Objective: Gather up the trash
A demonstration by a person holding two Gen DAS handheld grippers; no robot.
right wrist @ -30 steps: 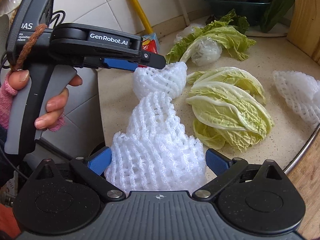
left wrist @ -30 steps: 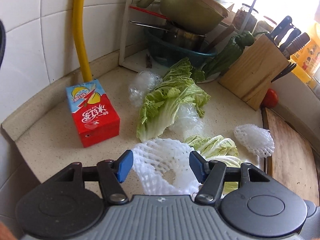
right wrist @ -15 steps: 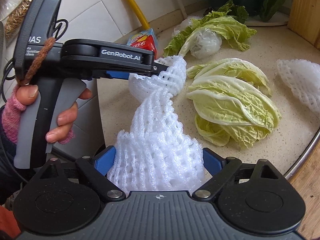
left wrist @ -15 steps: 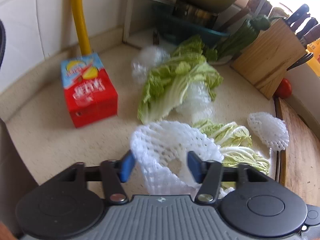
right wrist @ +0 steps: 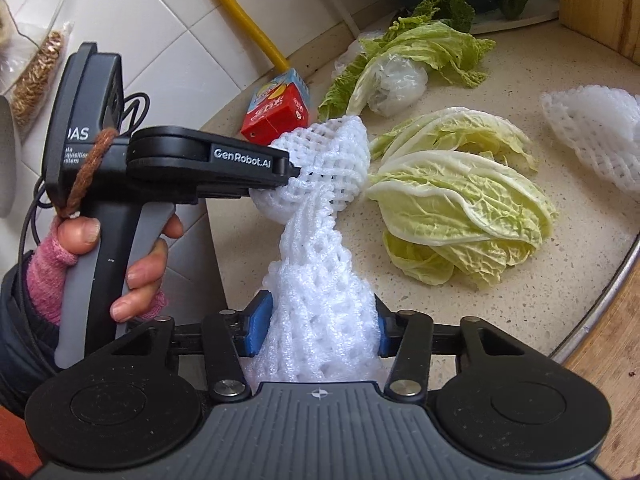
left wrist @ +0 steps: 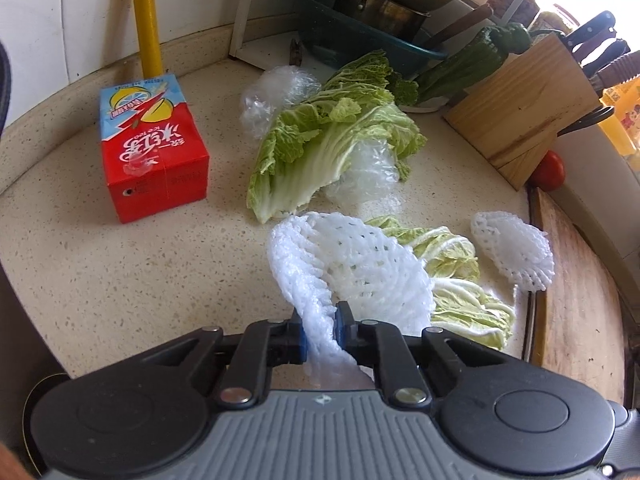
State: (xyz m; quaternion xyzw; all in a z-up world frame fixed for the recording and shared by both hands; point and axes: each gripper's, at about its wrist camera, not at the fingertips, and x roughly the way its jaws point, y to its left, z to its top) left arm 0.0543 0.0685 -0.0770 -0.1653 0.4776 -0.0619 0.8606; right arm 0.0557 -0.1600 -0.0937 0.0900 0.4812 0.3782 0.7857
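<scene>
A long white foam net sleeve (left wrist: 352, 264) hangs between my two grippers above the counter. My left gripper (left wrist: 320, 334) is shut on its upper end; it also shows in the right wrist view (right wrist: 296, 172). My right gripper (right wrist: 320, 332) is shut on the sleeve's lower end (right wrist: 320, 304). A second foam net (left wrist: 512, 250) lies on the counter at the right. A red and blue drink carton (left wrist: 152, 148) lies at the left. Crumpled clear plastic (left wrist: 276, 92) and more plastic (left wrist: 368, 176) lie by the cabbage leaves (left wrist: 328, 152).
Pale cabbage leaves (right wrist: 460, 196) lie under the sleeve. A wooden knife block (left wrist: 528, 100) and a tomato (left wrist: 550, 170) stand at the right. A wooden cutting board (left wrist: 576, 312) borders the counter. A dish rack with pots (left wrist: 380, 12) and a yellow pipe (left wrist: 148, 16) stand at the back.
My left gripper has closed on the upper end of the foam net and lifted it. My right gripper's jaws have narrowed onto the lower end.
</scene>
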